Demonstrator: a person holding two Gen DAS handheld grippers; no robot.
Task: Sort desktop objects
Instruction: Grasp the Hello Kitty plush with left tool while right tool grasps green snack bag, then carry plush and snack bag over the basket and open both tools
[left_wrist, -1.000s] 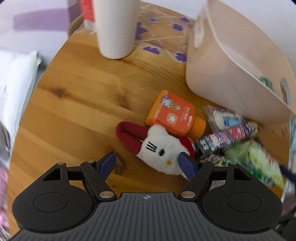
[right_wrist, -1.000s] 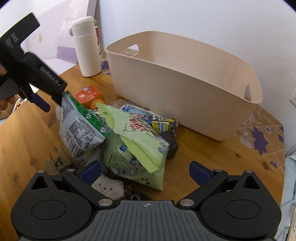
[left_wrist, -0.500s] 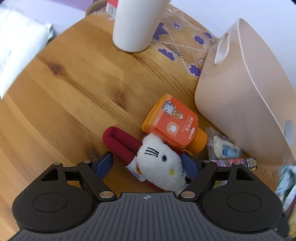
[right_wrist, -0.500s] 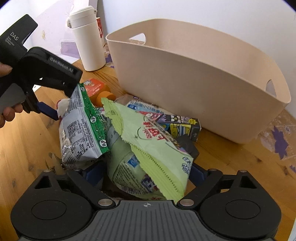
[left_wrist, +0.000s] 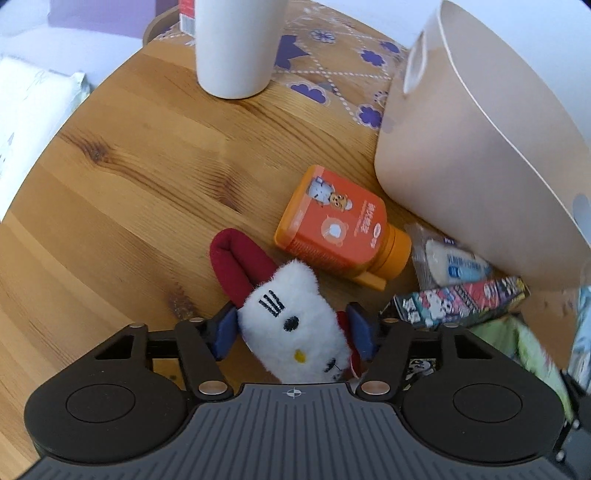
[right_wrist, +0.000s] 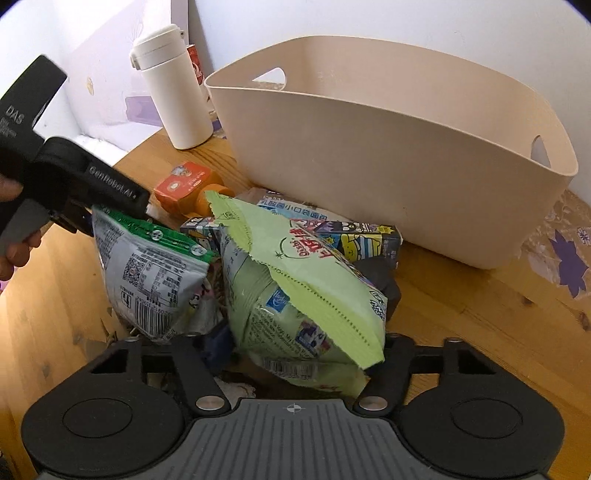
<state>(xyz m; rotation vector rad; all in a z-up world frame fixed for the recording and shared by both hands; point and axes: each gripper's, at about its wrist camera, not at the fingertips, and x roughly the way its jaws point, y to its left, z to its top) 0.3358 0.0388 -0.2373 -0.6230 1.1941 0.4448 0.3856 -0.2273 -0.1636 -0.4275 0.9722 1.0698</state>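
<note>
A round wooden table (left_wrist: 140, 177) stands against a pale wall, with a purple-patterned cloth (left_wrist: 332, 62) across its far side. On it sit an upright white flask (right_wrist: 173, 96) and a large beige tub (right_wrist: 388, 147) with handle holes, standing empty as far as its inside shows.

Just in front of the tub lie an orange bottle (left_wrist: 340, 229) on its side, a small clear packet (left_wrist: 450, 266) and a cartoon-printed carton (left_wrist: 458, 302), crowded together.

The left gripper (left_wrist: 293, 332) is closing on a white plush cat toy (left_wrist: 291, 328) with red ears; its blue pads touch both flanks of the toy, which rests on the wood.

The right gripper (right_wrist: 306, 347) is closing around a light green snack bag (right_wrist: 306, 295) (its right pad is hidden behind the bag). A grey and green bag (right_wrist: 151, 273) leans beside it.
</note>
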